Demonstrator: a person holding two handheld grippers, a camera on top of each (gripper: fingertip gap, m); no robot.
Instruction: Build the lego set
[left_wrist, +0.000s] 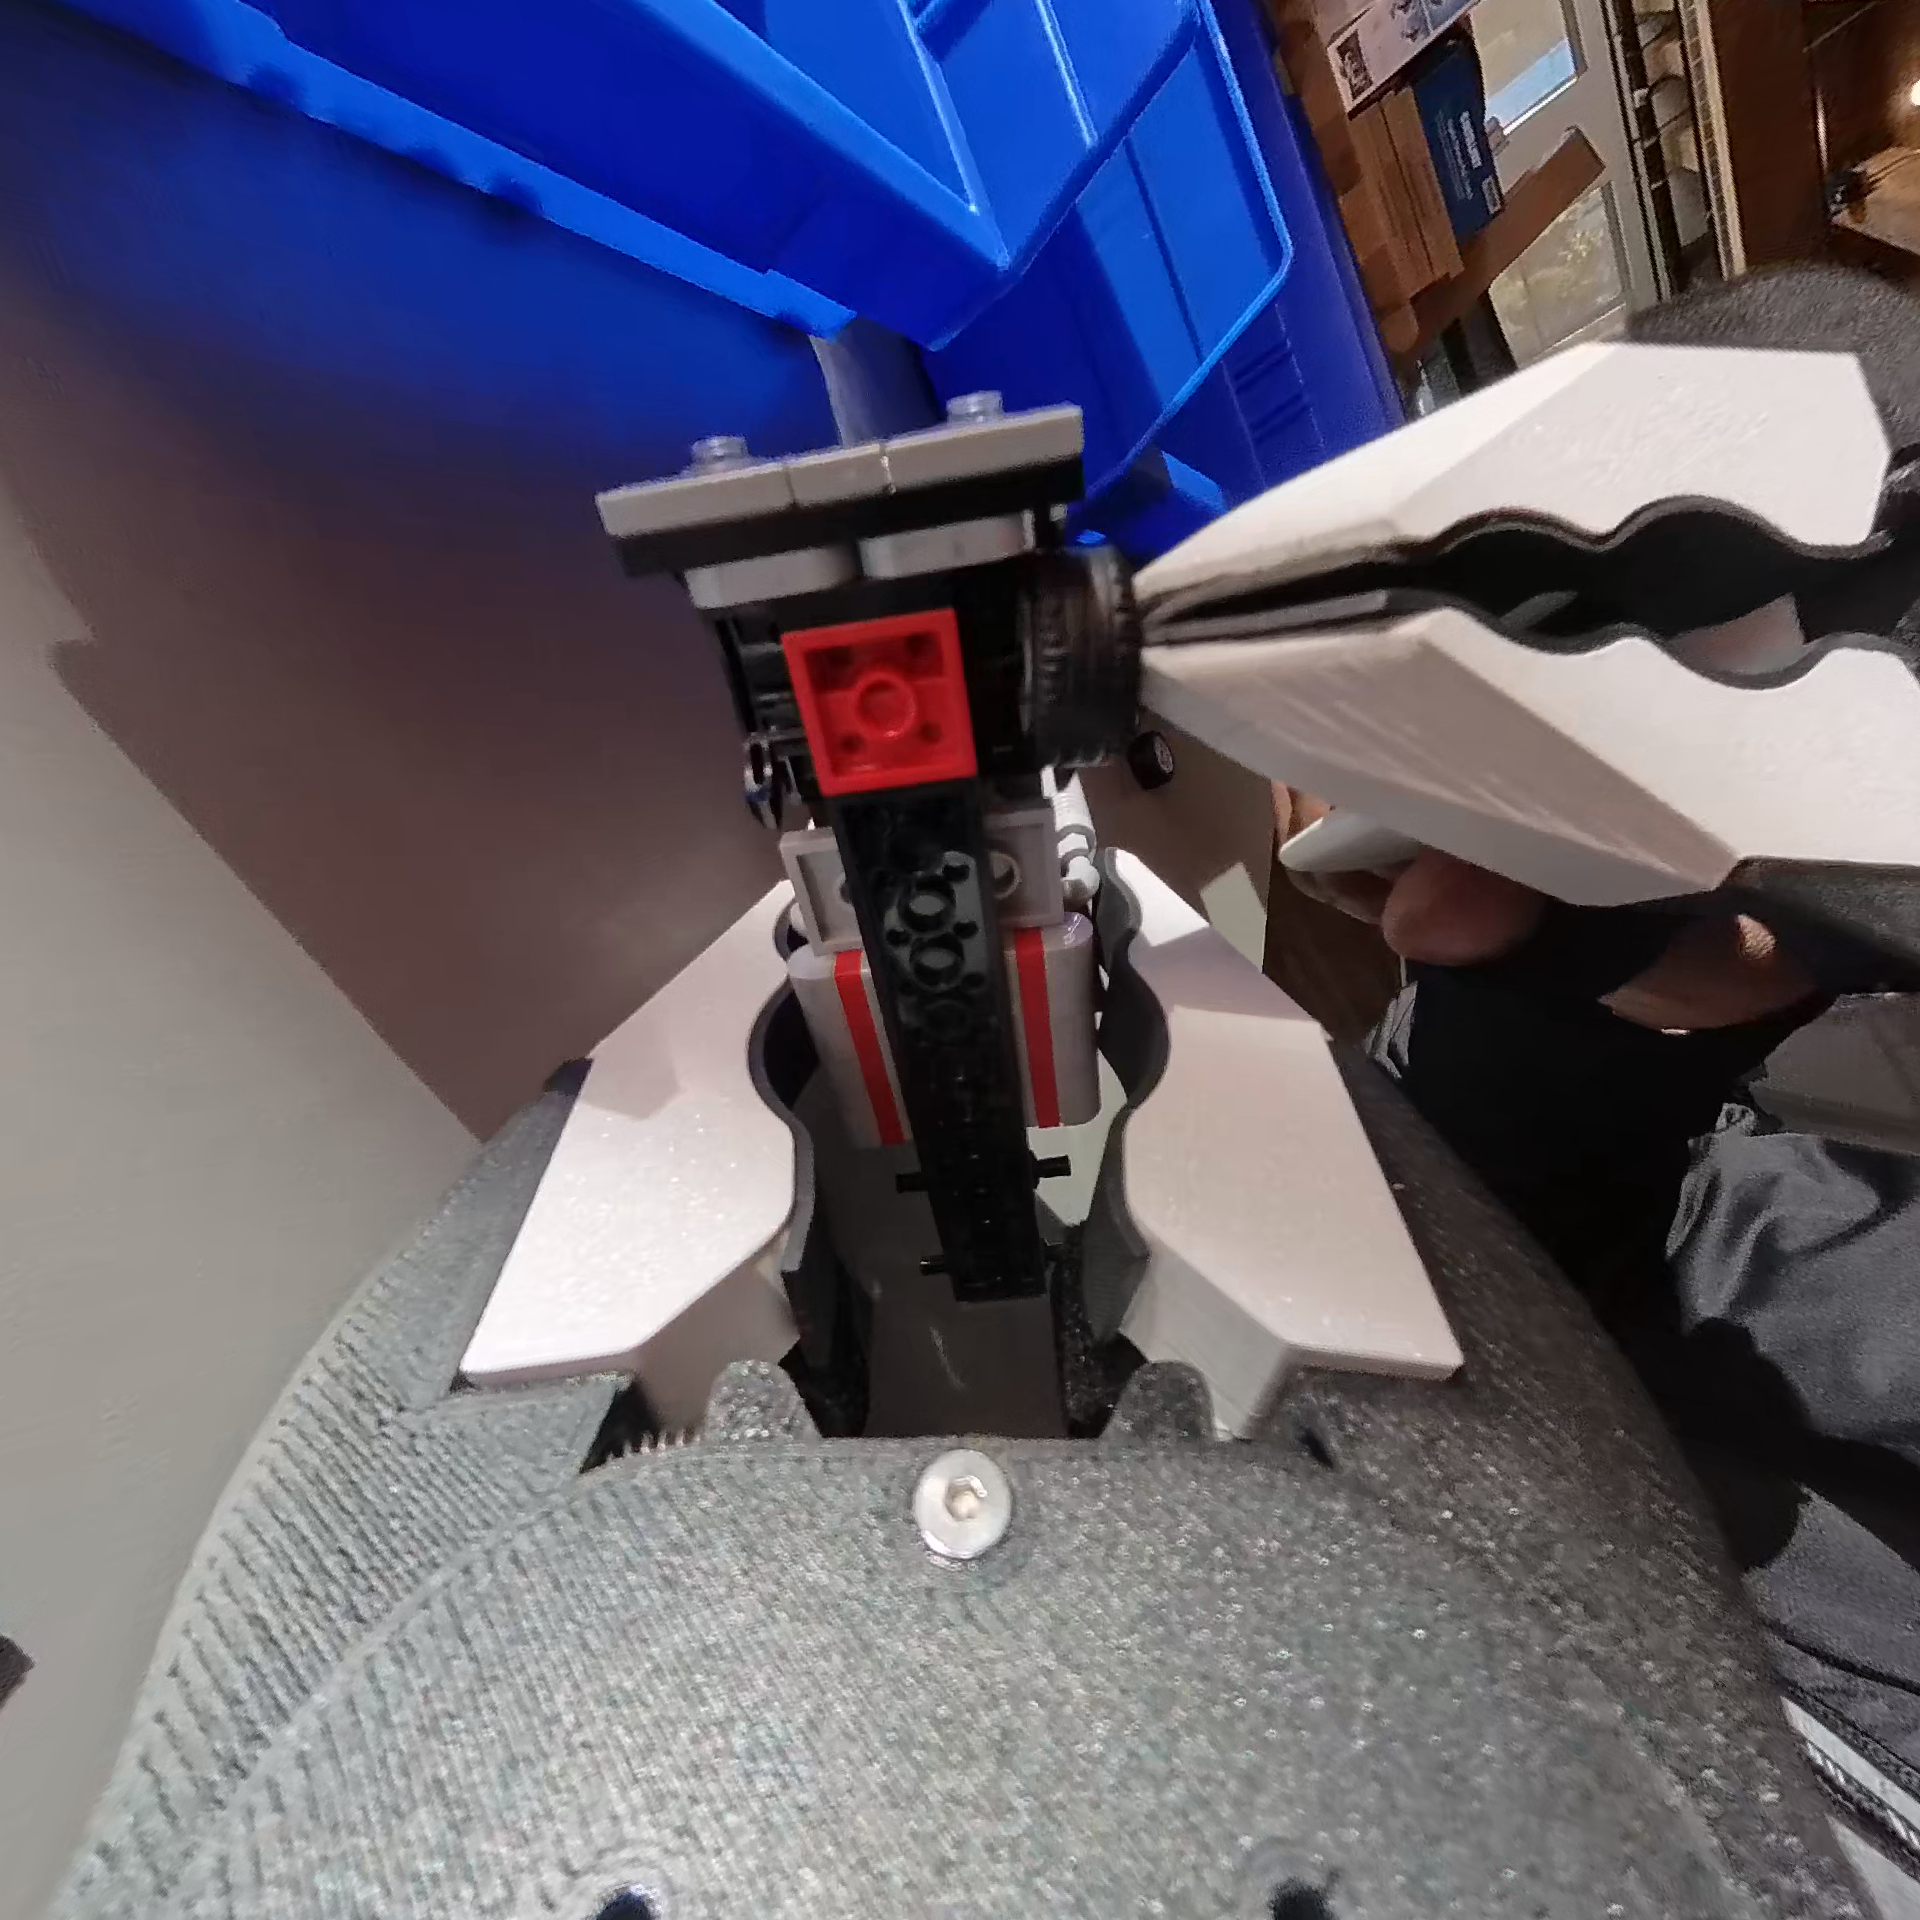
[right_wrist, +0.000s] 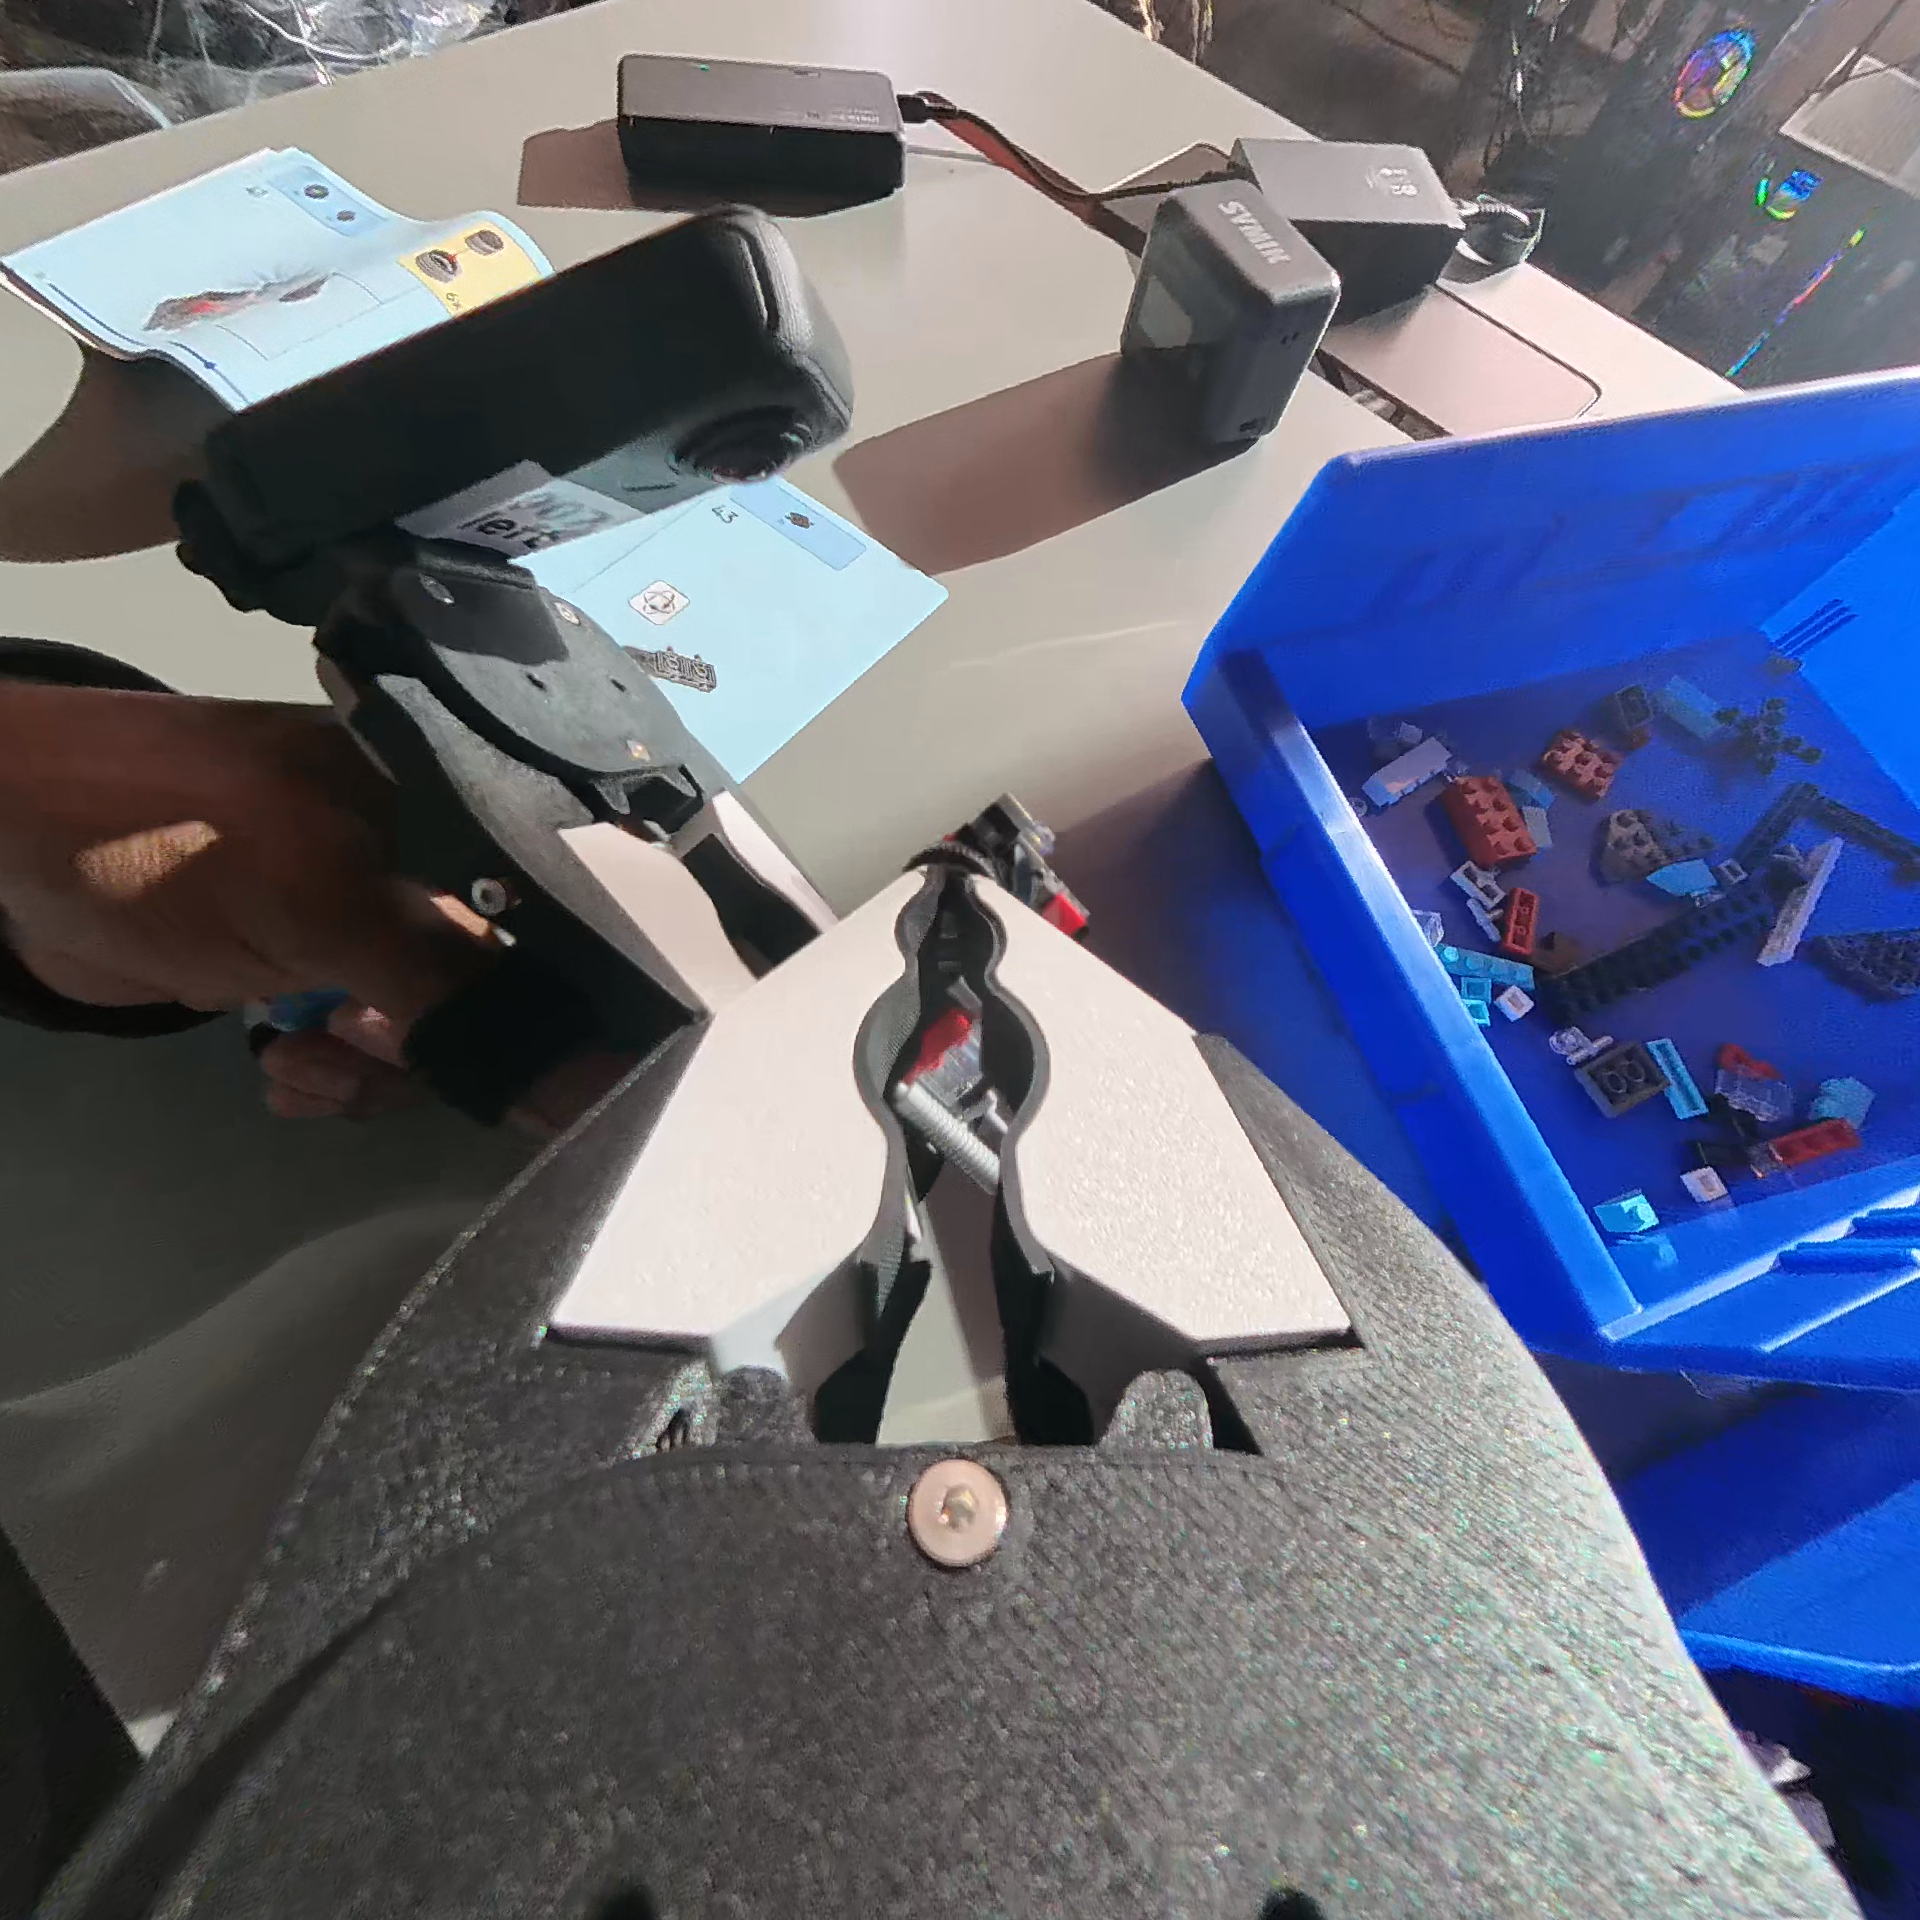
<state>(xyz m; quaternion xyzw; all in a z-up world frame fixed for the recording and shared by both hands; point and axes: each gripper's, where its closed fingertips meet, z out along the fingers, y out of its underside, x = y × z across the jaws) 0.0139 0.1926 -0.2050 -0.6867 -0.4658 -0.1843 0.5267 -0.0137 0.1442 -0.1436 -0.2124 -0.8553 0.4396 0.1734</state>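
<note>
My left gripper (left_wrist: 945, 935) is shut on the lego model (left_wrist: 883, 707), a long black, grey and red build that sticks out forward between its fingers. A grey plate (left_wrist: 842, 478) caps the model's far end. My right gripper (left_wrist: 1143, 639) comes in from the right, shut on a black wheel (left_wrist: 1075, 665) that it holds against the model's right side. In the right wrist view the right gripper (right_wrist: 951, 883) has the wheel (right_wrist: 948, 862) at its tips, with parts of the model (right_wrist: 1023, 847) beyond. The left gripper (right_wrist: 748, 894) and the hand holding it are at the left.
A blue bin (right_wrist: 1299, 790) with several loose bricks (right_wrist: 1496, 821) stands at the right, and its wall (left_wrist: 623, 156) lies just behind the model. An open instruction booklet (right_wrist: 748, 623) lies on the grey table (right_wrist: 1018, 499). Black devices (right_wrist: 1226, 312) and a cable sit at the back. One gripper's finger ends stand about 8 cm off the other's.
</note>
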